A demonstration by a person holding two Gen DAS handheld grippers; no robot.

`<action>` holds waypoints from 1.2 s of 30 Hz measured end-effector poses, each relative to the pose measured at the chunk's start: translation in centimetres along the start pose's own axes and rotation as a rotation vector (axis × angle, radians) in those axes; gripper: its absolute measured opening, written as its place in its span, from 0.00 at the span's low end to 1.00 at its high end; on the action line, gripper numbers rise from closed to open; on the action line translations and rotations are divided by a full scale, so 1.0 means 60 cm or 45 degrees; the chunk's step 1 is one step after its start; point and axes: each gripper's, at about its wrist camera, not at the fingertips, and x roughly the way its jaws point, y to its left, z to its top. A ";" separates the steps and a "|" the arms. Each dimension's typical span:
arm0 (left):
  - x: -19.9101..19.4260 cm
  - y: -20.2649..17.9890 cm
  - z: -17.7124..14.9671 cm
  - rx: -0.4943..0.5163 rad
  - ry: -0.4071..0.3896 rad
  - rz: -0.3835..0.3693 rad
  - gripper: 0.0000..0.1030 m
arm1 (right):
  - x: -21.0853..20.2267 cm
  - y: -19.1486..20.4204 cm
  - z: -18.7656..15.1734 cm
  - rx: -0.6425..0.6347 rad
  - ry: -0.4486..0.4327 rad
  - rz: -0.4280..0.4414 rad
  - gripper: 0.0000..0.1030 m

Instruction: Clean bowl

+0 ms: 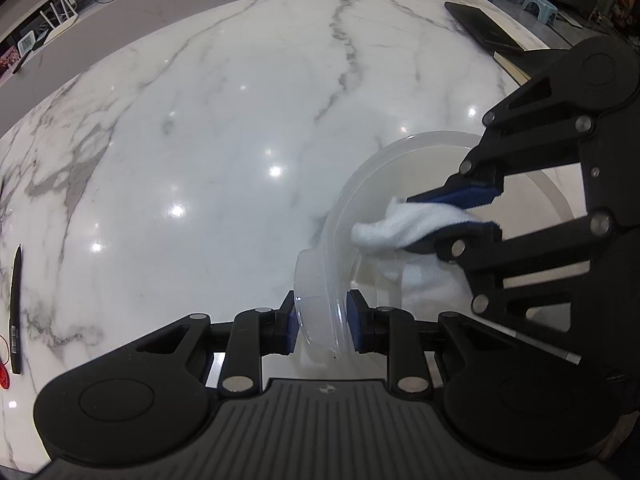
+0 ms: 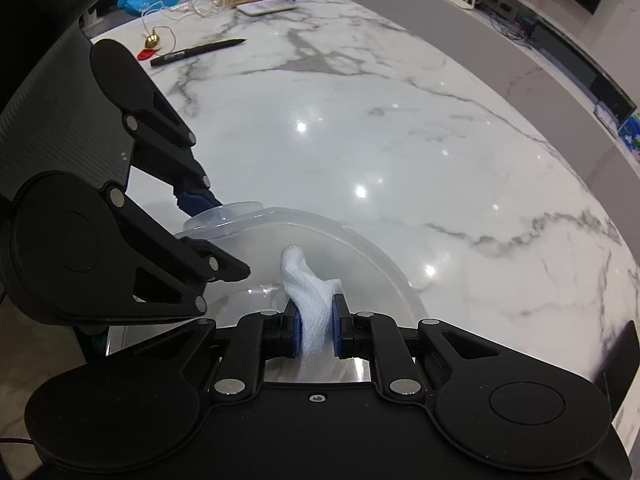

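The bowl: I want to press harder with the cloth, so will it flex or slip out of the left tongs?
The bowl looks like thin clear plastic, so it is probably light and may flex under pressure. The left tongs pinch only its rim, so a hard push could pivot it. The cloth in the right tongs is floppy and should cushion the push.

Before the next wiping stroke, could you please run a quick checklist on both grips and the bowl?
1. Left gripper clamped on the bowl rim: ok.
2. Right gripper shut on the white cloth: ok.
3. Cloth inside the bowl: ok.
4. Cloth touching the bowl's inner surface: cannot tell.
5. Pen well away from the bowl on the marble table: ok.
6. Bowl already clean: cannot tell.
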 end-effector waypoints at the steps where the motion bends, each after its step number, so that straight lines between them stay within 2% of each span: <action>1: 0.000 0.000 0.000 0.000 -0.001 0.000 0.22 | -0.001 -0.002 -0.001 0.001 0.002 -0.003 0.12; 18: -0.001 -0.002 -0.002 0.001 -0.004 0.001 0.22 | -0.013 0.008 -0.030 -0.029 0.077 0.012 0.12; 26: 0.000 0.005 -0.003 0.011 -0.004 -0.003 0.22 | -0.010 0.024 -0.025 -0.046 0.058 0.071 0.12; 36: -0.001 0.006 -0.005 0.011 -0.004 -0.005 0.22 | 0.003 0.019 -0.007 -0.025 0.022 0.022 0.12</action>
